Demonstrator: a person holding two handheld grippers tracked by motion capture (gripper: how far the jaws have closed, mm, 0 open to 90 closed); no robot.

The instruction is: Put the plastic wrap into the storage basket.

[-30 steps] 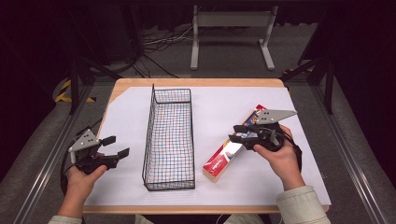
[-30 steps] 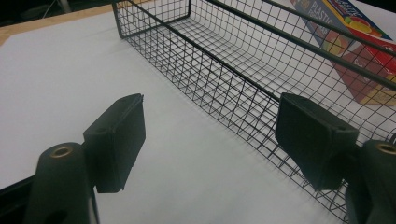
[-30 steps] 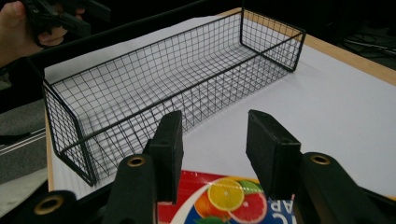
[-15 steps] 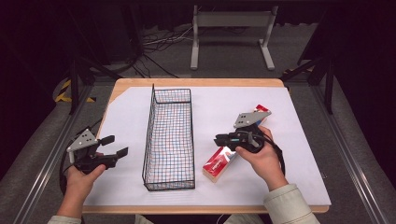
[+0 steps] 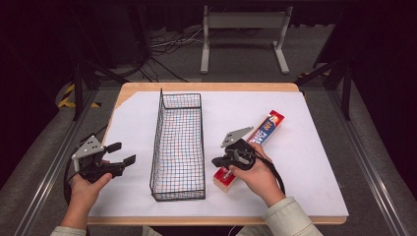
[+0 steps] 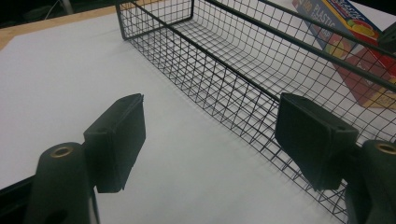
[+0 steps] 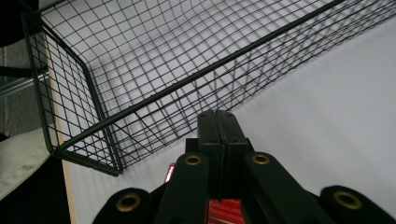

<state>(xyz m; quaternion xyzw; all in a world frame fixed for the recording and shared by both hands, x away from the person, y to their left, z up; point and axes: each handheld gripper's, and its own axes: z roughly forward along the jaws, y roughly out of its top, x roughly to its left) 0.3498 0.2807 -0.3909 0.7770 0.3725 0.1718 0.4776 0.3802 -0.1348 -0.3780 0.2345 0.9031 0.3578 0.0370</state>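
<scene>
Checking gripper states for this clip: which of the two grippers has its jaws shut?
The right gripper, beside the red box; its jaws meet with nothing between them. The left gripper has its jaws wide apart.

Black hand-held gripper (image 5: 220, 161) bears brass-ringed screw holes.

In the high view we find the near part of the red box (image 5: 260, 135) covered by the right gripper (image 5: 217, 161) and its hand; print on the box too small to read. In the right gripper view, just a sliver of red box (image 7: 224, 211) shows beneath the jaws, cut by the bottom edge. The wire basket (image 7: 140, 70) runs out of frame at top and right. In the left gripper view the basket (image 6: 243, 70) is cut off at top and right, and the box (image 6: 355, 42) behind its mesh is cropped at the right edge, its lettering partly legible. The person's forearms leave the high view at the bottom.
</scene>
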